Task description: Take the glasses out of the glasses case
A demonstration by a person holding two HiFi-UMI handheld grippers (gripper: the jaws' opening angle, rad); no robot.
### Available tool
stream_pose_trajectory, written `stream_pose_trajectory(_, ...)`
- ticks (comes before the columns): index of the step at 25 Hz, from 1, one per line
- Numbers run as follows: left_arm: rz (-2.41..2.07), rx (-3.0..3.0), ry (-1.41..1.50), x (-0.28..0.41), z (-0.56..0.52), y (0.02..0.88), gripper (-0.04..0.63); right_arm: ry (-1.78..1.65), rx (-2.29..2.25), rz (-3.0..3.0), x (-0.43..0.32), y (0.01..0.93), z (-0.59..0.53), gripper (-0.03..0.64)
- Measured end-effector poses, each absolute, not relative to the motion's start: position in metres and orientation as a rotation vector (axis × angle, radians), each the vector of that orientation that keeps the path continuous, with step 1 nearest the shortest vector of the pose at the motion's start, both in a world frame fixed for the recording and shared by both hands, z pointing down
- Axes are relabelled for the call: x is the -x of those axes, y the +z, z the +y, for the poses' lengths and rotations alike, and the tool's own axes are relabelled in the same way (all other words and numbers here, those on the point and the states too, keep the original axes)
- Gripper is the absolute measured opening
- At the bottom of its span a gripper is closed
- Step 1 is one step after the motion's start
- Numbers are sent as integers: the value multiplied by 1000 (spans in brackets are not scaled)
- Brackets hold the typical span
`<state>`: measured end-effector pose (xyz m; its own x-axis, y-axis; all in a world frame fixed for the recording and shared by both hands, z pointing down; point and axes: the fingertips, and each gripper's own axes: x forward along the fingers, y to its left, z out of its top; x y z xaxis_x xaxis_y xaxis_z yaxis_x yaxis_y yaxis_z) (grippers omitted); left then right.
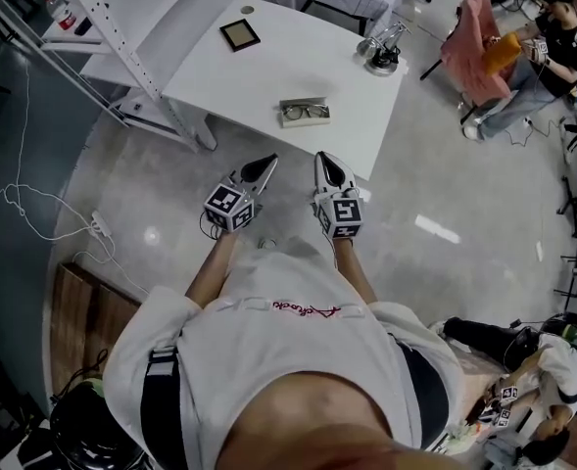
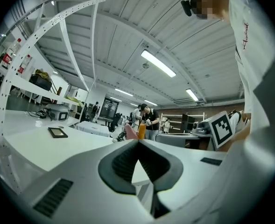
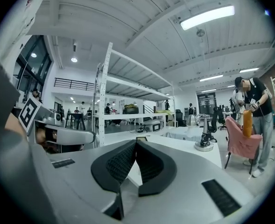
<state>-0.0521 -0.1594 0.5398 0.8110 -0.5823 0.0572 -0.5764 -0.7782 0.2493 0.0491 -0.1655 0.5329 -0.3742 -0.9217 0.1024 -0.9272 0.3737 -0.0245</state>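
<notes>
Glasses case (image 1: 286, 118) open on white worktop (image 1: 268, 71) near its front edge, glasses (image 1: 306, 112) inside. Dark frame (image 1: 239, 34), metal stand (image 1: 382, 53) farther back on worktop. Left tool (image 1: 267, 163), right tool (image 1: 327, 158) clenched, empty, short of worktop edge.

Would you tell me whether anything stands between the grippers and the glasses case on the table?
Nothing visible does. Only floor and the table edge separate the left gripper and right gripper from the glasses case.
</notes>
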Motion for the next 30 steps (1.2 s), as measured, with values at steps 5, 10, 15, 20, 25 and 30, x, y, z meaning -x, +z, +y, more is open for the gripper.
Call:
stream_pose_trajectory(5,-868,-2728,-34,57,-169,546,26,141,-1719,-2517,-44,541,-171,26)
stream_pose_trajectory(10,-829,-2717,-23,50,-174,553,26,153,-1726,-2484,-48,549,-176,26)
stream_pose_trajectory(15,-801,-2708,-12,40,-182,559,26,171,-1733,-2469,-57,554,-186,26)
stream_pose_trajectory(20,-810,-2714,5,34,-205,564,26,189,-1732,-2481,-63,559,-209,26)
stream_pose_trajectory(25,-853,-2708,13,31,-234,562,26,202,-1701,-2503,-65,565,-239,26)
stream_pose_trajectory(30,-869,-2699,32,25,-257,567,26,229,-1690,-2514,-71,572,-266,26)
